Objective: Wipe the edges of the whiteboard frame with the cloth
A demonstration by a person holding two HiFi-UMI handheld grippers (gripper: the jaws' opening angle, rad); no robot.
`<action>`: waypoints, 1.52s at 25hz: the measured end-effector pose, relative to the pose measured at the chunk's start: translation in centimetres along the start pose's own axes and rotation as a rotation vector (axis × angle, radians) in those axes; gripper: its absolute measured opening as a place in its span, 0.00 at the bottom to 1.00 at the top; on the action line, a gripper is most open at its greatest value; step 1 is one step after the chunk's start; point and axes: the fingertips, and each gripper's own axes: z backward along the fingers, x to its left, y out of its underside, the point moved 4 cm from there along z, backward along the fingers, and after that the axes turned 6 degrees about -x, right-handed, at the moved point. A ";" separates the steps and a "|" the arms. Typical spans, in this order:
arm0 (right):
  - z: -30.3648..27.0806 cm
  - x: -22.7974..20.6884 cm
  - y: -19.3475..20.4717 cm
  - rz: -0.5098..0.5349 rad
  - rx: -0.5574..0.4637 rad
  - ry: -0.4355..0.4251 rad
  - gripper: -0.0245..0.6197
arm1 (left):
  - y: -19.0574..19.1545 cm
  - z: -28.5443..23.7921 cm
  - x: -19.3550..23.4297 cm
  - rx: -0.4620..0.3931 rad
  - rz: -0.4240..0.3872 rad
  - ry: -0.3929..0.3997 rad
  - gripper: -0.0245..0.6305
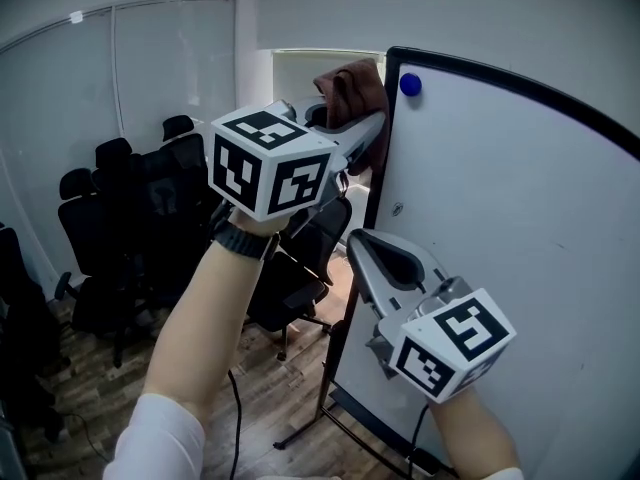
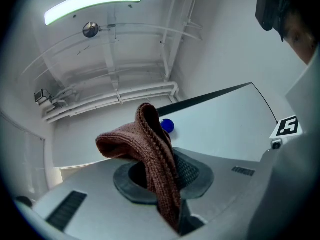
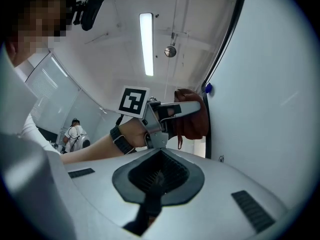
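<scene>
Right hand-held gripper (image 1: pixel 358 240), five o'clock, is pressed together, empty, while left hand-held gripper (image 1: pixel 376 124) pinches cloth (image 1: pixel 352 86) at the twelve-o'clock corner of the whiteboard frame (image 1: pixel 371 213), most edges likely left.

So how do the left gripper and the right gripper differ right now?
The left gripper is shut on a brown knitted cloth; the right gripper is shut on nothing. The left one is raised by the top corner of the whiteboard frame; the right one sits lower along that frame. Both carry marker cubes.
</scene>
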 end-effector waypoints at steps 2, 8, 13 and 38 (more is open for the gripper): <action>0.5 0.0 0.2 0.001 -0.007 0.006 0.04 | 0.6 -0.2 -0.3 0.014 -0.005 0.019 0.14; 2.5 -0.1 1.8 -0.011 -0.005 0.044 0.04 | 2.6 0.1 -1.6 0.022 -0.011 0.050 0.14; 4.2 0.2 3.9 -0.037 0.014 0.077 0.04 | 5.5 1.1 -3.0 0.004 0.022 0.075 0.14; 8.8 2.5 17.1 -0.132 0.083 0.258 0.04 | 24.1 7.0 -12.5 -0.024 0.122 0.106 0.14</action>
